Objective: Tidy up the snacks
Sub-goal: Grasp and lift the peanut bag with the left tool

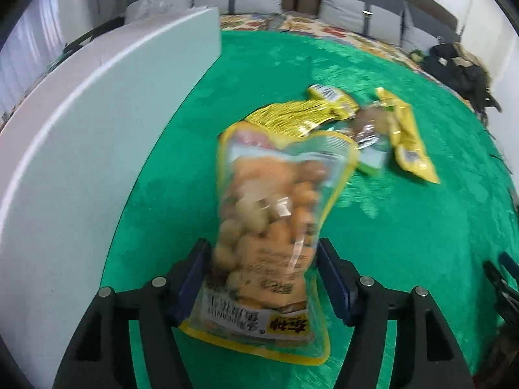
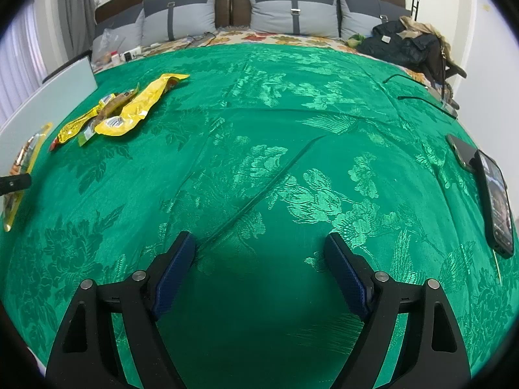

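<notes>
The left gripper (image 1: pixel 262 256) clenches a clear yellow-edged peanut bag (image 1: pixel 269 223) by its middle, lifted off the green bedspread (image 1: pixel 405 243), probably so it can go to the white board (image 1: pixel 81 136) at left. The other yellow snack packets (image 1: pixel 324 113) wait farther away (still unsorted). The right gripper (image 2: pixel 261 253) hangs released, holding nothing.

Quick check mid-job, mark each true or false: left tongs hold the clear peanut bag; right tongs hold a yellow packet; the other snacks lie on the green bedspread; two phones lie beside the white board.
1. The left tongs grip the clear, yellow-edged bag of peanuts. True.
2. The right tongs hold a yellow packet. False: they are open and hold nothing.
3. The yellow foil snack packets lie on the green patterned bedspread. True.
4. Two dark phones lie beside the white flat board. False: they lie at the opposite edge.
</notes>
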A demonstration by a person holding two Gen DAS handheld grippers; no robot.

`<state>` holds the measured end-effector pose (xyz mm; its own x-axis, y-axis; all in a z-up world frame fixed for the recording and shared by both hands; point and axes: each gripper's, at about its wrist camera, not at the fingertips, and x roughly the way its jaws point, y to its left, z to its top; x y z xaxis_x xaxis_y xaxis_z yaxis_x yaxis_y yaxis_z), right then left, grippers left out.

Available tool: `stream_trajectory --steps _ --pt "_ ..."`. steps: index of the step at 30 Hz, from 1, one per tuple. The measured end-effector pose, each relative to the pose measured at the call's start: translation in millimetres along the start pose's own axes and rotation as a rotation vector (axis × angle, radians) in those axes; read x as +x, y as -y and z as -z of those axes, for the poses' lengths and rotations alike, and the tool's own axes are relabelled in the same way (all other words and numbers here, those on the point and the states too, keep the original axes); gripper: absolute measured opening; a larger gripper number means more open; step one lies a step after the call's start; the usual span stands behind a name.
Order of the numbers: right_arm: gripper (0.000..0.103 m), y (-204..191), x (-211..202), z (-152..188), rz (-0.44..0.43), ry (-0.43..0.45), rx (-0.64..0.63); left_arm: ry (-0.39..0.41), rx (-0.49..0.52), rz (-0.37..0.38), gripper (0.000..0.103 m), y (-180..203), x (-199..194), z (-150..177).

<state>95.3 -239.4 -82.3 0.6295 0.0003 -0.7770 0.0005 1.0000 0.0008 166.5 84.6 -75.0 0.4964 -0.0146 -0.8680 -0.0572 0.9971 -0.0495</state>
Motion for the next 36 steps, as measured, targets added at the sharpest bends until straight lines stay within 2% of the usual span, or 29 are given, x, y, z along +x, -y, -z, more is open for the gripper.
stream_trajectory --steps 5,8,14,36 --pt "0.085 0.0 0.2 -0.2 0.000 0.000 0.000 0.036 0.031 -0.036 0.088 2.0 11.2 3.0" --pt "0.085 -0.1 0.2 -0.3 0.000 0.000 0.000 0.045 0.007 -0.041 0.103 -7.8 18.0 3.7" --pt "0.085 0.0 0.4 -0.3 0.000 0.000 0.000 0.078 0.016 -0.036 0.103 -12.0 22.0 2.0" --pt "0.085 0.0 0.7 -0.5 0.000 -0.001 0.000 0.081 0.016 -0.036 0.103 -11.6 20.6 3.9"
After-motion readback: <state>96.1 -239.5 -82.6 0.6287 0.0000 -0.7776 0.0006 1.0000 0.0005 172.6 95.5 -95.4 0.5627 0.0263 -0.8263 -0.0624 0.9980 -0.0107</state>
